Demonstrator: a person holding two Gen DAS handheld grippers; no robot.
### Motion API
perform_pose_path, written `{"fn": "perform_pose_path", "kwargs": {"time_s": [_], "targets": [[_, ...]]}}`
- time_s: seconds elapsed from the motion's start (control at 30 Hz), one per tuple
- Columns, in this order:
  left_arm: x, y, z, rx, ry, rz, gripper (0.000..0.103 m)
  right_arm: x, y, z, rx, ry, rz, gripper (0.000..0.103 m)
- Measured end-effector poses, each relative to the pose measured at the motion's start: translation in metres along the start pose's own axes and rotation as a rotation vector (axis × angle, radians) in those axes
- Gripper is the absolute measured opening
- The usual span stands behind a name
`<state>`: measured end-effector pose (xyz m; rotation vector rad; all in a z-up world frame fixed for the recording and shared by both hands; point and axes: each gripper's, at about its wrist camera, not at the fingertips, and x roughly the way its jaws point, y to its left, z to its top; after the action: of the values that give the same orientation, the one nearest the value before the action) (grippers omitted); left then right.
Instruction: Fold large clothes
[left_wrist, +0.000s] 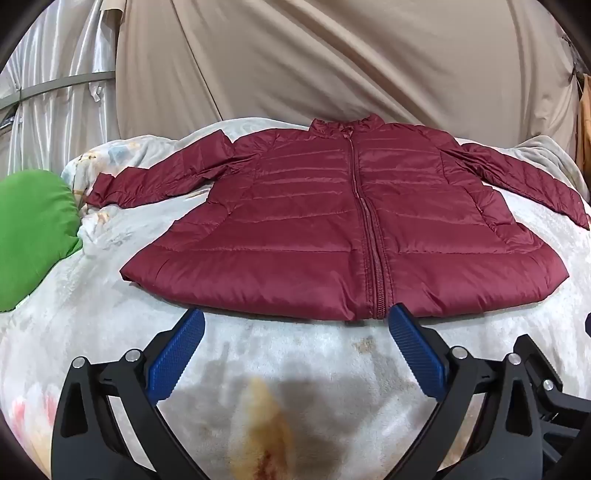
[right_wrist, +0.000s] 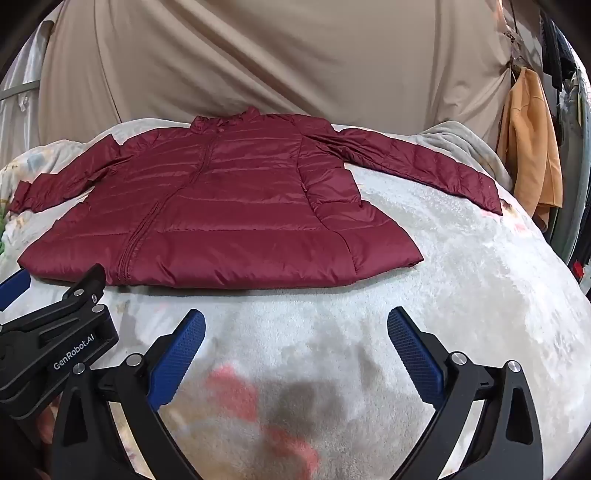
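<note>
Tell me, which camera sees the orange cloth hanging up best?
The right wrist view: the orange cloth hangs in full at the right, beside the beige curtain. The left wrist view catches only a thin orange sliver at its right edge.

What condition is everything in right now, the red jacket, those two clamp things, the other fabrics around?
Jacket: unfolded, flat, zipped, sleeves spread.
Left hand-held gripper: open, holding nothing, near the hem.
Right hand-held gripper: open, holding nothing.
Blanket: spread under the jacket.
Green cloth: bunched beside the blanket.
Orange garment: hanging.
</note>
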<state>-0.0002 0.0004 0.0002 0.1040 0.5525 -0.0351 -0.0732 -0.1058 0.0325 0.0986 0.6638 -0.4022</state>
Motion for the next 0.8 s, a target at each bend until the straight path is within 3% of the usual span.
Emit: {"fn": "perform_pose_path", "kwargs": {"time_s": [0.8], "targets": [[-0.0025, -0.0007, -0.0019, 0.020, -0.002, 0.014, 0.096, 0.0004, -0.0016, -0.0014, 0.002, 0.009, 0.002, 0.097]]}}
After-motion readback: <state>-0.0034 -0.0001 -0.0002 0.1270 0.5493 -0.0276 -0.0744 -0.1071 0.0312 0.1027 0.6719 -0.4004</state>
